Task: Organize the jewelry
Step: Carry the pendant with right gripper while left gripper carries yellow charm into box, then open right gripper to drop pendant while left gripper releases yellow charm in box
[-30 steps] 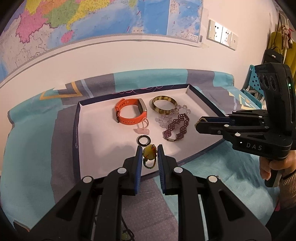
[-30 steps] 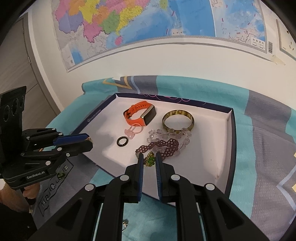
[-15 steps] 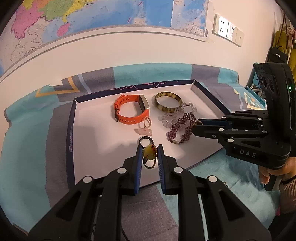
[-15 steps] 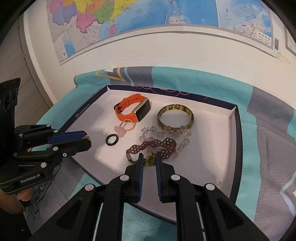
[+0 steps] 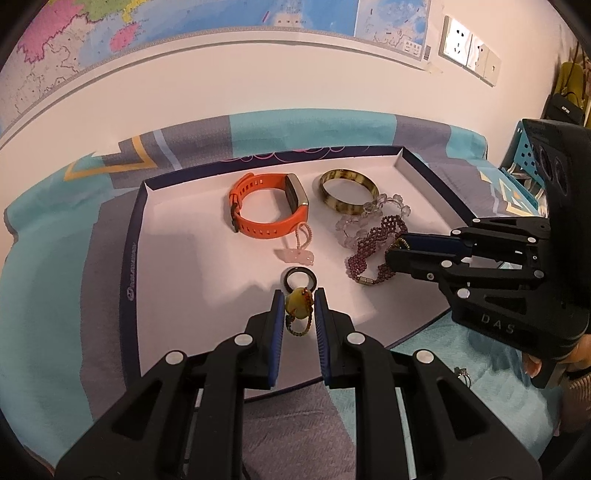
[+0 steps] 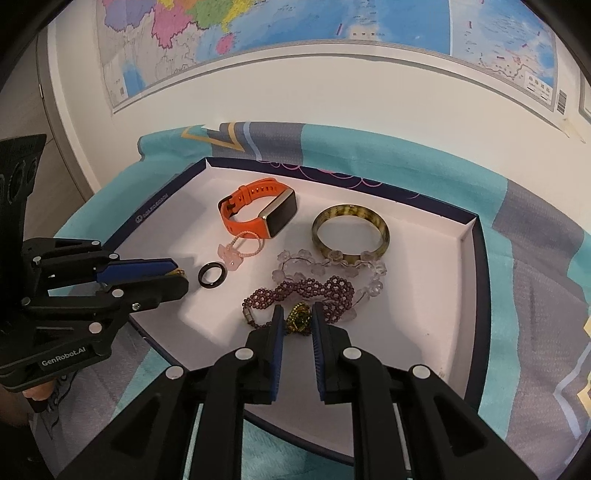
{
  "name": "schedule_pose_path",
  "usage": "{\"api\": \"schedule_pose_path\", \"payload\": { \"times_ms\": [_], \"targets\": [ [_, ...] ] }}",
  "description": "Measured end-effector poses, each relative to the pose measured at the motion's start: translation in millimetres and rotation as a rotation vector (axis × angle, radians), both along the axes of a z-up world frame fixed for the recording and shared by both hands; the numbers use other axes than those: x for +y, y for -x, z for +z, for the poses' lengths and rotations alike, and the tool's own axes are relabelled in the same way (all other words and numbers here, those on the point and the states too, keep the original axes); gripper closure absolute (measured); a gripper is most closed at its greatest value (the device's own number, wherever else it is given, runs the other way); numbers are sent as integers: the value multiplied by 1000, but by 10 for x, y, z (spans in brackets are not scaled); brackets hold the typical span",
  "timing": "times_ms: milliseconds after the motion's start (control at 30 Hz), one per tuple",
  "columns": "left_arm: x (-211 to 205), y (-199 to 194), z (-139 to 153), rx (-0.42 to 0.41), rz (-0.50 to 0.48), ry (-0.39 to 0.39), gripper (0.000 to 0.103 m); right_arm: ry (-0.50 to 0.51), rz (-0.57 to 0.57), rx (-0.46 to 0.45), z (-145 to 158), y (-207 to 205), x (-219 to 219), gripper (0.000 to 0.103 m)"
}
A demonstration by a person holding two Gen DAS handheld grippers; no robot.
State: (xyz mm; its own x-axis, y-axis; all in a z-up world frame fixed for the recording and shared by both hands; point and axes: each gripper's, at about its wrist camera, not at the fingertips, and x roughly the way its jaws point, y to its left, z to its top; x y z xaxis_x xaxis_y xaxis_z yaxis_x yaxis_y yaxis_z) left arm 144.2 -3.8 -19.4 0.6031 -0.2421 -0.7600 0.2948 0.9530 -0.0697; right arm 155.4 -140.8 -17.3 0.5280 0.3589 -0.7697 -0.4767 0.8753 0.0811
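Left gripper (image 5: 298, 308) clamps yellow pendant (image 5: 297, 307) over tray (image 5: 140, 236); right gripper (image 6: 297, 320), jaws opening around green pendant (image 6: 299, 319). Lower gently, release clear of purple bracelet (image 6: 314, 290).

white wall (image 5: 258, 85) carries a coloured map (image 6: 295, 33) and sockets (image 5: 469, 50); patterned teal-grey cloth (image 6: 535, 258) covers the surface.

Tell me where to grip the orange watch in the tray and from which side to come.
Grip the orange watch across its strap, away from the rigid screen. It lies on its edge with the loop open upward, so come from above, one finger inside the loop and one outside.
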Motion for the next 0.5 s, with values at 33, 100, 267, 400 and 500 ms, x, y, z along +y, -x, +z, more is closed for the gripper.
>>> {"api": "schedule_pose_path", "payload": {
  "times_ms": [33,100,267,400,500],
  "targets": [
    [-2,-8,-6,4,1,1,86,0,-1,-3,3,2,5,87],
    [-10,-20,-21,10,2,0,86,-1,-1,-9,12,6,9,86],
    [-5,-33,-35,16,5,8,86,-22,-4,-12,36,15,-10,85],
    [7,-13,-14,6,6,18,82,-61,-15,-10,83,27,-72,84],
    [16,9,12,-7,8,18,78,-87,-30,-12,132,40,-141,82]
  ]
}}
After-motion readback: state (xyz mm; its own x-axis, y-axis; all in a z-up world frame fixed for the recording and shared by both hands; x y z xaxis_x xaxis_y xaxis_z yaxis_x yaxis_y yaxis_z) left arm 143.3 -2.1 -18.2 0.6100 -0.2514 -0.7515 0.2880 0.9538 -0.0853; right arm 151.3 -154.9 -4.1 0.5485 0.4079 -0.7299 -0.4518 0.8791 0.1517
